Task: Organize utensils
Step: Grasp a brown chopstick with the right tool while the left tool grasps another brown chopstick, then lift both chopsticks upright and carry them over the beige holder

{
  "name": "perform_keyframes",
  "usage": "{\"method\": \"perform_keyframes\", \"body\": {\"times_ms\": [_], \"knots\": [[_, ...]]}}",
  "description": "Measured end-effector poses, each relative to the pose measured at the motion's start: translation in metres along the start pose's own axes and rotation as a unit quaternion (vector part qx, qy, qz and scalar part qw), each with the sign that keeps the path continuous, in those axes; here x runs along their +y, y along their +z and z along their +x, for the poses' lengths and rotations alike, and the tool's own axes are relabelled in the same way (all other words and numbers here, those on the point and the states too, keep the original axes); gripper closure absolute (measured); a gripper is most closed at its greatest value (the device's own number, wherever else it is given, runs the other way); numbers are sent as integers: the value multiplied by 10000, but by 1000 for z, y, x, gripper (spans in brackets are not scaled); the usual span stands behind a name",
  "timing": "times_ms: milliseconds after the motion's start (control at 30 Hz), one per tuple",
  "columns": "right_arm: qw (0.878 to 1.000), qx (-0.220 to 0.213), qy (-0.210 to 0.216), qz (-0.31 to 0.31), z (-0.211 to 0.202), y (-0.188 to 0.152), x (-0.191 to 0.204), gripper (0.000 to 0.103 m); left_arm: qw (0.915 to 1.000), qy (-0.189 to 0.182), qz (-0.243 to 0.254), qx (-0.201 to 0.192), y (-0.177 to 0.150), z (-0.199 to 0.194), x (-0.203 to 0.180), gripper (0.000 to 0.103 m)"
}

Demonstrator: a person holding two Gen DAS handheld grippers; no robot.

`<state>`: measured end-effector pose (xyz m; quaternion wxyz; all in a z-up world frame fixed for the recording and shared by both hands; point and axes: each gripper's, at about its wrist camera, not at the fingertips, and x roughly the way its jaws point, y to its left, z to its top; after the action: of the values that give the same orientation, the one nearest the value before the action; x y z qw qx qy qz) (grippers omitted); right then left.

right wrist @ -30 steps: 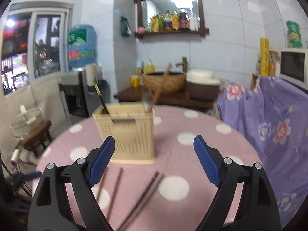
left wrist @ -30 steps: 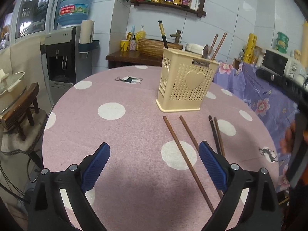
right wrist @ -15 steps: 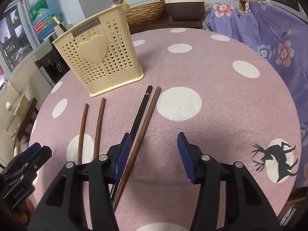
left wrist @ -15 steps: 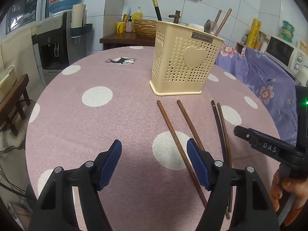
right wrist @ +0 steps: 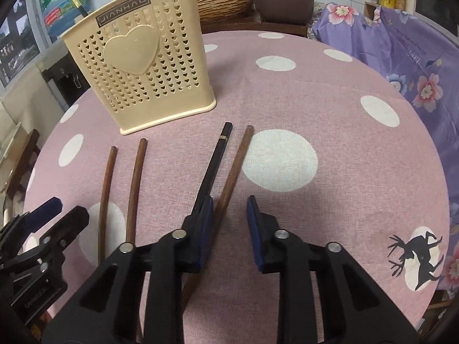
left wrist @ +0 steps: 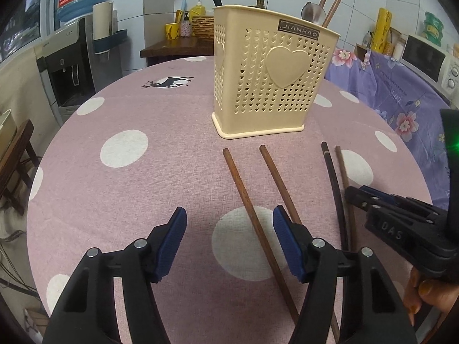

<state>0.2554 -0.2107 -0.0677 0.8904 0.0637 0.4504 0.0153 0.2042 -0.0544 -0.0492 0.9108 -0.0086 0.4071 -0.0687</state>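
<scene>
A cream perforated utensil holder stands on the pink dotted tablecloth and holds a spoon and chopsticks. Several chopsticks lie in front of it: two brown ones on the left, a black one and a brown one on the right. My left gripper is open, low over the left brown pair, with one stick between its fingers. My right gripper is open, low, straddling the right brown chopstick; its left finger is over the black one.
The round table's edge curves on all sides. A purple floral cloth covers furniture at the right. A water dispenser stands beyond the table's far left. A wooden side table with a basket stands behind.
Both grippers have lowered toward the chopsticks and moved closer to the holder. Both have narrowed their opening, the right one more.
</scene>
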Motion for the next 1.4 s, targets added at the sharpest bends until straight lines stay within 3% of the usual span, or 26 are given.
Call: {"method": "perform_keyframes", "body": {"times_ms": [267, 367, 633, 833, 1400], "knots": [[9995, 102, 22, 292, 10, 22, -15, 81, 9999, 3, -118, 124, 12, 13, 4, 43], [9985, 207, 22, 508, 16, 28, -17, 81, 9994, -28, -267, 201, 18, 22, 5, 50], [9965, 185, -123, 802, 27, 43, -16, 81, 9990, 86, -45, 445, 30, 45, -12, 77], [9946, 136, -223, 1007, 38, 54, -22, 93, 9985, 321, 116, 428, 34, 53, -16, 88], [9961, 17, -83, 878, 42, 59, -20, 95, 9982, 202, 215, 518, 45, 59, -17, 95]]}}
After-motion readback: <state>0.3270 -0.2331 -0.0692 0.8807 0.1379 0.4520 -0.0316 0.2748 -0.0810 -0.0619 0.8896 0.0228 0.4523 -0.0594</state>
